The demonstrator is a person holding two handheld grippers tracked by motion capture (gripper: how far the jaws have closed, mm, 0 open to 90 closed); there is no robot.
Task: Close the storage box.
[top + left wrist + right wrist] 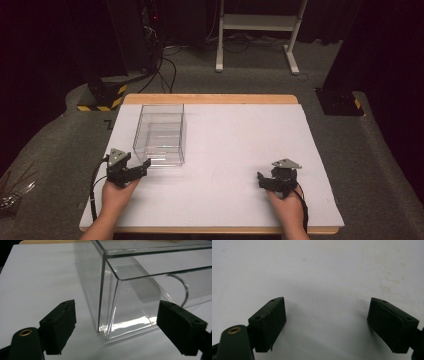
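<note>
Clear acrylic box [160, 134]: rigid, square-cornered, open-topped, empty; stands far-left on white sheet-covered table [235, 150]. Left gripper [141, 167] just beside its near corner, matte black pads spread apart, not touching it; likely just released or not yet gripped. Right gripper [261, 180] spread apart over bare sheet, well apart, near-right.

clear boxes [160, 135]: 1 | tools [145, 166]: 2 | tables [240, 150]: 1

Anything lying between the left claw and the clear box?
Nothing: bare white table separates the open left claw from the clear box, seen in the left gripper view.
</note>
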